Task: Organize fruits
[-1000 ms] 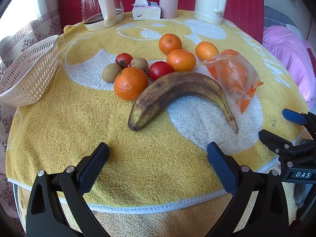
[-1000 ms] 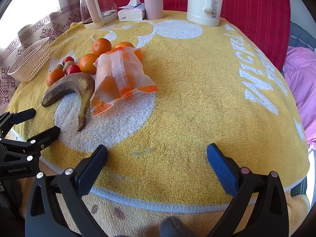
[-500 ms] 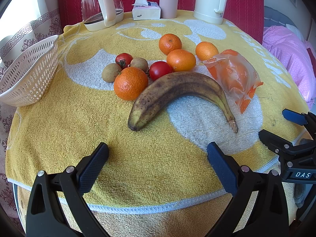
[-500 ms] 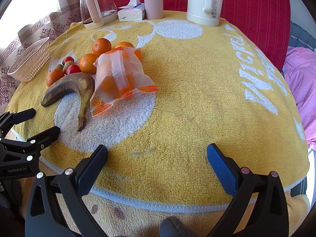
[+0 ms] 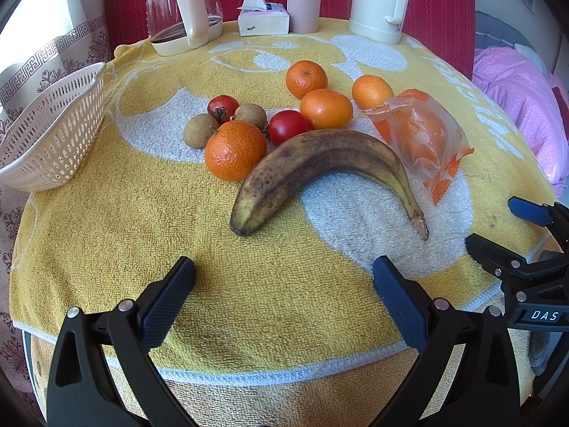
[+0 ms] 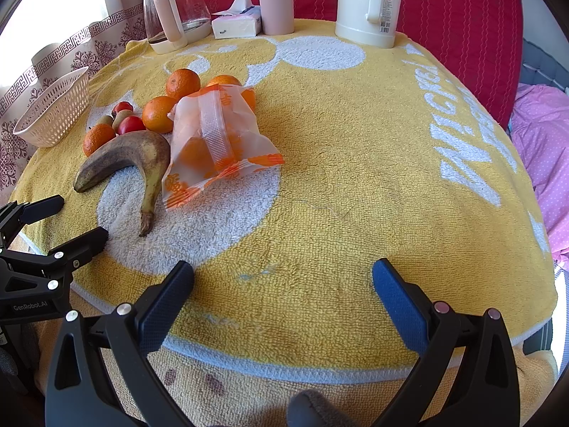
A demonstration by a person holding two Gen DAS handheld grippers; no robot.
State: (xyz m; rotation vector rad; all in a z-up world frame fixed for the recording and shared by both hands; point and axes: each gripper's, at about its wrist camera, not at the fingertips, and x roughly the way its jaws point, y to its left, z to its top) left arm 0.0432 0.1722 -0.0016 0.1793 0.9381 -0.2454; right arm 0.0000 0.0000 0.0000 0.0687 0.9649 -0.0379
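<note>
Only the right wrist view shows the white letters [image 6: 473, 135] on the yellow towel [image 6: 338, 195]. The left wrist view shows the fruit close up: a long brown-spotted banana [image 5: 320, 163] touching a round orange [image 5: 235, 150]. The white plastic basket [image 5: 49, 135] at the left edge looks empty. A clear bag [image 5: 423, 135] holds oranges. The left gripper [image 5: 284, 277] and the right gripper [image 6: 282, 277] both have their fingers wide apart, holding nothing.

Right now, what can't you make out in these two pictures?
- Wrapped fruit: the cloudy wrapper blurs its kind and count, both views.
- Basket: only its outer wall faces the left view; too small in the right view to see its floor.
- Jug label: print too small.
- Glass kettle: lid cut off, left view.
</note>
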